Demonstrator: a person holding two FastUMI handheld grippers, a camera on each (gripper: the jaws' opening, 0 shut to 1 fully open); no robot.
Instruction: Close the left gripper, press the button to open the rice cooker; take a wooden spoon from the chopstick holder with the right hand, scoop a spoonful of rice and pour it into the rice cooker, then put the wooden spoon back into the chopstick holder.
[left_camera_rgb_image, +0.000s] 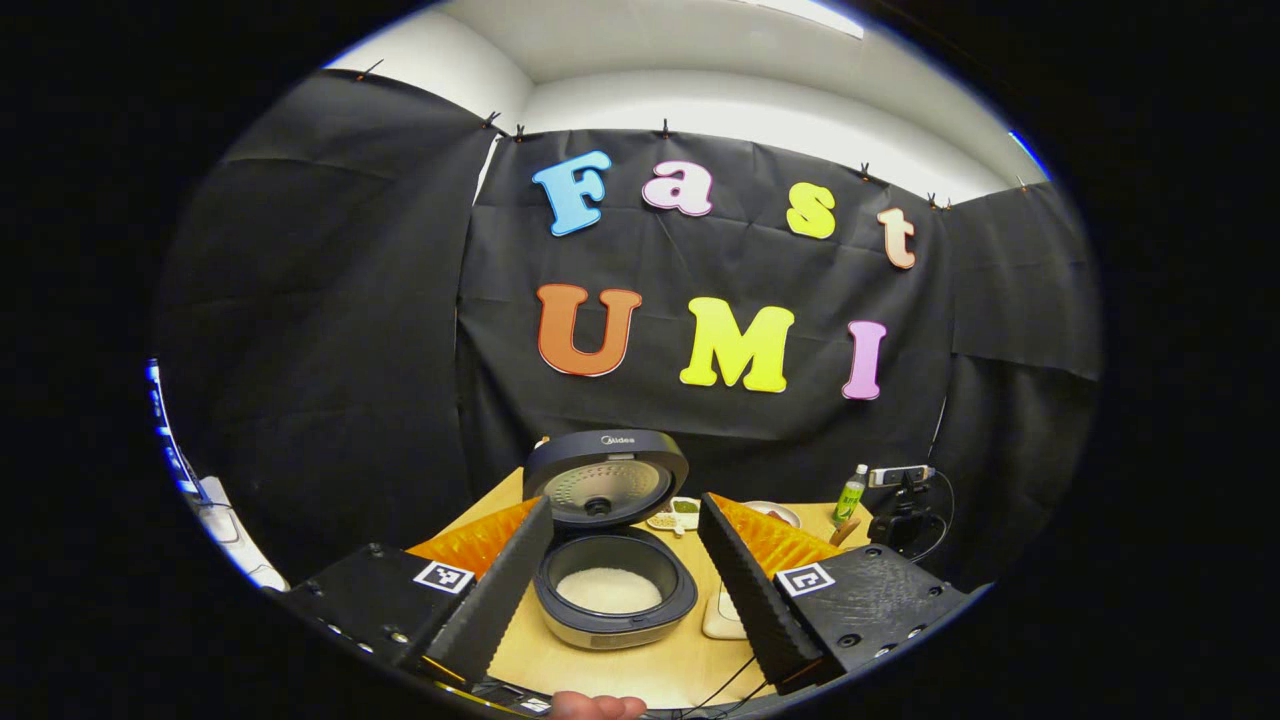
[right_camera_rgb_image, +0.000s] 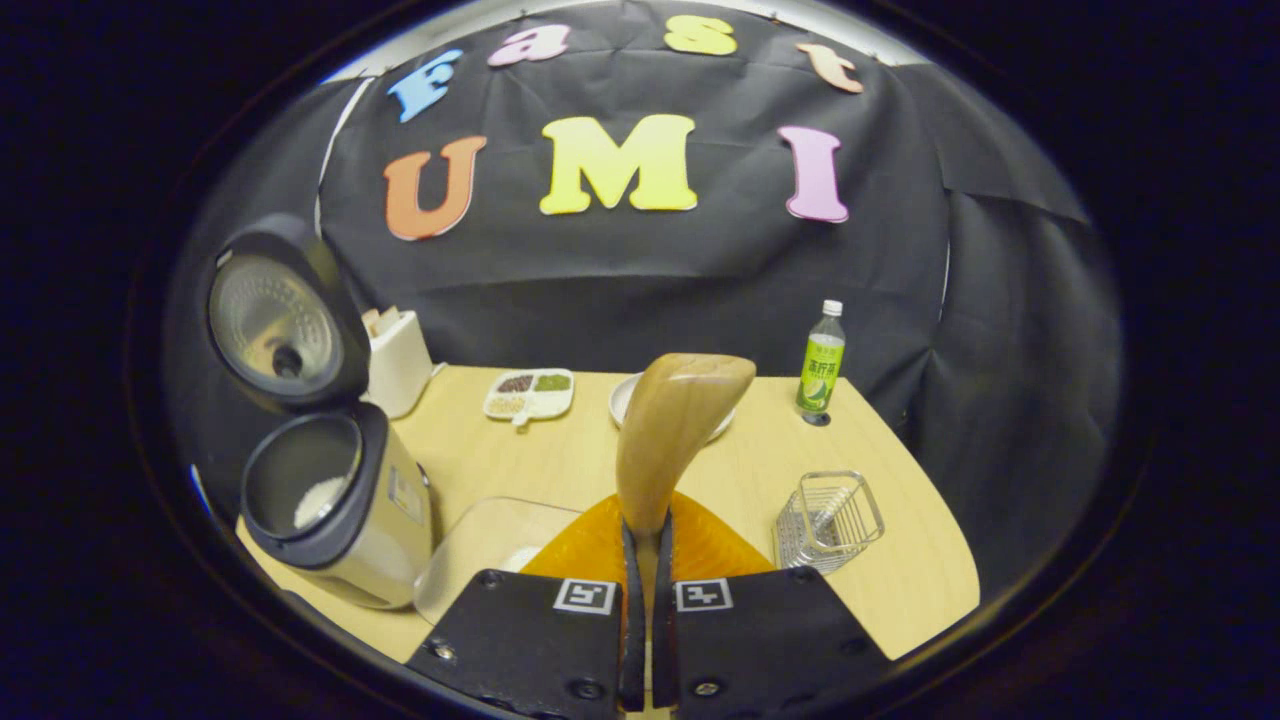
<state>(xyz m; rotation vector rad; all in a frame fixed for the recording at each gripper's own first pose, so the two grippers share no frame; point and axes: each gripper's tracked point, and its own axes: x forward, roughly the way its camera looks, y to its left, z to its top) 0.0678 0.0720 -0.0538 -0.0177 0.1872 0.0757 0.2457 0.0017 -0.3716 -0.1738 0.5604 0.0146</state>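
Clamped between the right tongs (right_camera_rgb_image: 645, 560), whose fingers press nearly together on its handle, the wooden spoon (right_camera_rgb_image: 672, 430) stands upright over the tabletop (right_camera_rgb_image: 900, 560), its bowl apparently empty. Judging by the rice cooker (left_camera_rgb_image: 612, 585) with its lid up and white rice inside, the pour looks done, leaving the return to the wire chopstick holder (right_camera_rgb_image: 830, 520). Wide apart and holding nothing, the left tongs (left_camera_rgb_image: 625, 570) hover facing the cooker.

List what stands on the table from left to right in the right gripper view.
Rice cooker with lid open → white holder → divided dish → wooden spoon held in the right claw → wire chopstick holder, with the green bottle behind it.
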